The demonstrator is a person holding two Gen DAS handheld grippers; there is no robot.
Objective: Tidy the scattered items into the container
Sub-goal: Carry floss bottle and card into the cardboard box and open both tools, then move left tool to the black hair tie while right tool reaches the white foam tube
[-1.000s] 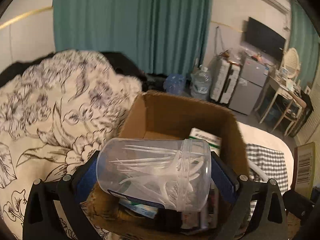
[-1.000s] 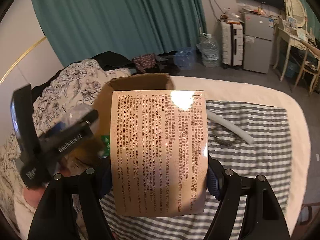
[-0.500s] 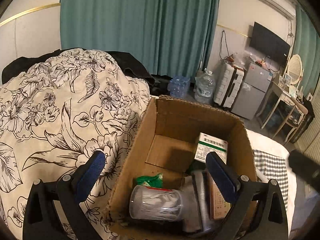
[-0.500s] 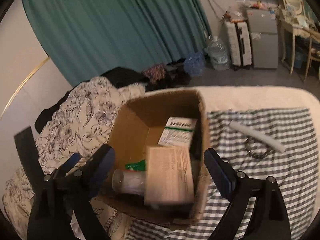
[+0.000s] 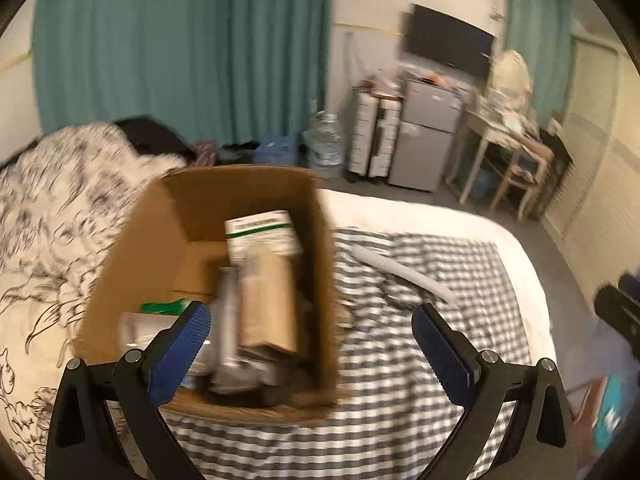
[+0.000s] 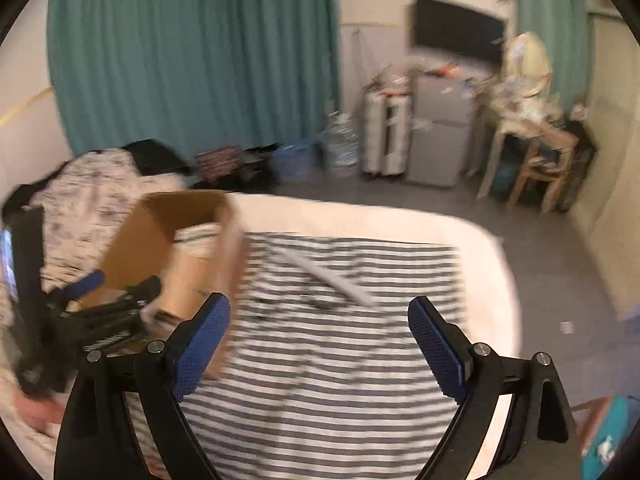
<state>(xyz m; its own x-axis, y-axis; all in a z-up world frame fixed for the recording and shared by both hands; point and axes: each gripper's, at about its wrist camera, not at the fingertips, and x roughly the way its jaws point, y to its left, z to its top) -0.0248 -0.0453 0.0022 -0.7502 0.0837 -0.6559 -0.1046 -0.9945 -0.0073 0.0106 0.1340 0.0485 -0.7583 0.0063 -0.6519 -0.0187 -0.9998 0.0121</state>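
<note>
My left gripper (image 5: 310,344) gapes wide with nothing between its blue pads, hanging over the near edge of the cardboard box (image 5: 320,248). My right gripper (image 6: 318,336) is spread just as wide and empty, above the striped cloth (image 6: 340,380). The box sits on the bed at the cloth's left edge, next to the floral duvet (image 5: 52,220). Inside it lie a brown carton (image 5: 268,304), a white-and-green carton (image 5: 260,232) behind that, and a clear jar (image 5: 136,328) by the near wall; blur hides the rest. Farther out on the cloth, a pale tube (image 6: 328,276) lies slanted with a small dark item (image 6: 316,302) just beside it.
</note>
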